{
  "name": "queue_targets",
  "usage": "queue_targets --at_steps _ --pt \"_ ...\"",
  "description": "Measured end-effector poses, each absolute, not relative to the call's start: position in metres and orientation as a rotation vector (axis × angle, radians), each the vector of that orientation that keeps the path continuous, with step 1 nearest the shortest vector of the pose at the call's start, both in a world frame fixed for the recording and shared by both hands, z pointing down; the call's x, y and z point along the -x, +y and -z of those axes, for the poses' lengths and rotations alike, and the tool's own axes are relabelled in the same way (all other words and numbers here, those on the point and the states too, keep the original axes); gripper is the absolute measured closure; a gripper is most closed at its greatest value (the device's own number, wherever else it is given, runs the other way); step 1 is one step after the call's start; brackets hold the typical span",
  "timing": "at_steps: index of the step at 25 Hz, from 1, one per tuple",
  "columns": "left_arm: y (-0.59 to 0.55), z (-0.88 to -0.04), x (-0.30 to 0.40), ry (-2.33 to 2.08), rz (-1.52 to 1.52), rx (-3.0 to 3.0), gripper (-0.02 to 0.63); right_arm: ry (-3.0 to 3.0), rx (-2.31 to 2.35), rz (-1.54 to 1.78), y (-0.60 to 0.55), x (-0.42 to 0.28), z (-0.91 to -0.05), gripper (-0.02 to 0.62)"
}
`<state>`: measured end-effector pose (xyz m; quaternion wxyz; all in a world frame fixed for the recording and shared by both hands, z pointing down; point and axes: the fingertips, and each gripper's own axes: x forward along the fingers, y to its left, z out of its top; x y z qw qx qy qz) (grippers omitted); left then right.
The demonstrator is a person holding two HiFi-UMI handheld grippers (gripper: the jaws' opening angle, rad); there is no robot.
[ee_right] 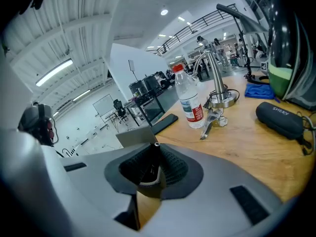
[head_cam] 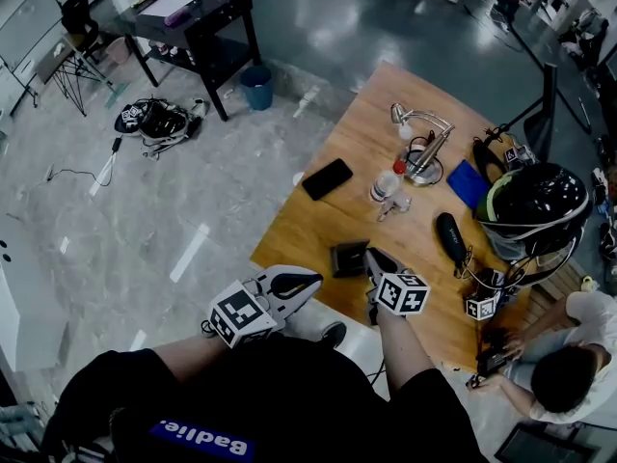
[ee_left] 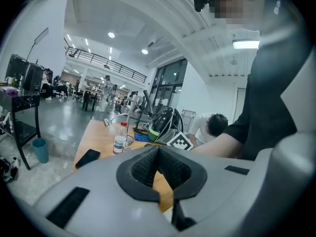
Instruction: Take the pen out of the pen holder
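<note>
Pinching the pen (ee_right: pixel 153 163) upright between its pads, my right gripper (ee_right: pixel 156 151) was closed tight on it, just beside the grey pen holder (ee_right: pixel 132 138) at the near edge of the wooden table (ee_right: pixel 247 147). I couldn't tell whether the pen's lower end had cleared the holder's rim. My left gripper (ee_left: pixel 158 153) hung just off the table edge, jaws together on nothing, so nothing steadied the holder. That was the risk as I judged it: a slanted lift could catch the pen on the wall and tip or drag the holder over the edge. My grip also sat near the pen's upper end — a slim barrel could swivel or slip out. Farther out stood a water bottle (ee_right: pixel 190 100) and a black phone (ee_right: pixel 165 123), well clear.
</note>
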<state>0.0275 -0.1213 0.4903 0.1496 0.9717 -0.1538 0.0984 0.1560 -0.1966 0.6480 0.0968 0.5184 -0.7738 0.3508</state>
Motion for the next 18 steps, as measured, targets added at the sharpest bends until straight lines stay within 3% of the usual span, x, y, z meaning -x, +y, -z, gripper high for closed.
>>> queue_targets --at_steps 18 --pt "-0.104 -0.47 -0.067 -0.254 -0.22 -2.85 0.597 -2.477 -1.673 -0.873 -0.139 -0.155 -0.527 0.535"
